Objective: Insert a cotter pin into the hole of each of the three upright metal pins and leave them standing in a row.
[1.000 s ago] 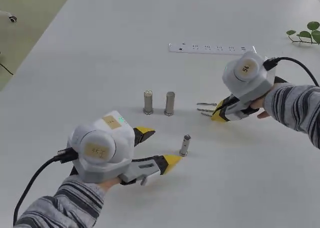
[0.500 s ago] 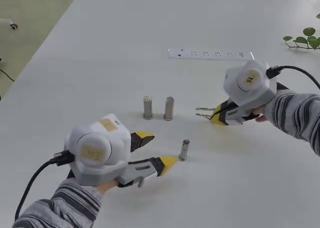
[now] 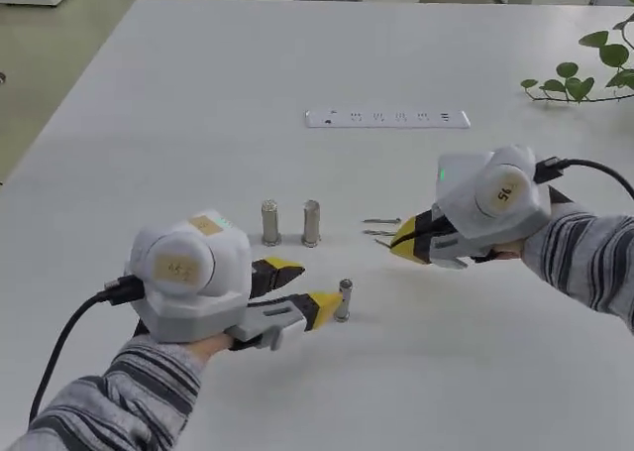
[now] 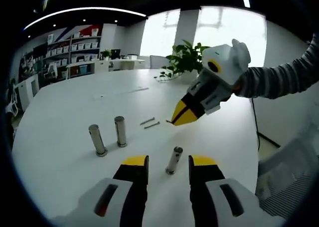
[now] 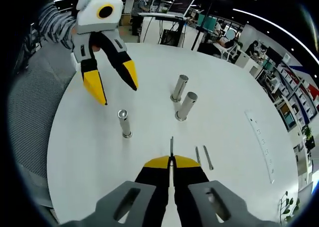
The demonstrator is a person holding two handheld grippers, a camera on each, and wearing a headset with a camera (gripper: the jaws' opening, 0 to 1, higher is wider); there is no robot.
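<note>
- Head view: my left gripper (image 3: 303,286) is open, with the near metal pin (image 3: 344,300) just off its tips and untouched. The back pair of metal pins (image 3: 269,222) stands well apart from it. If I close off-centre, I'd likely tip the near one.
- Left gripper view: that pin stands upright between my jaws. I can't make out its hole, so I may clamp over it or leave it facing the wrong way.
- Right gripper view: my right gripper (image 5: 171,160) is clamped on a cotter pin (image 5: 171,146), with the spare cotter pins (image 5: 197,154) lying beside it. A thin pin could swivel in the grip, miss the hole and shove the metal pin over.
</note>
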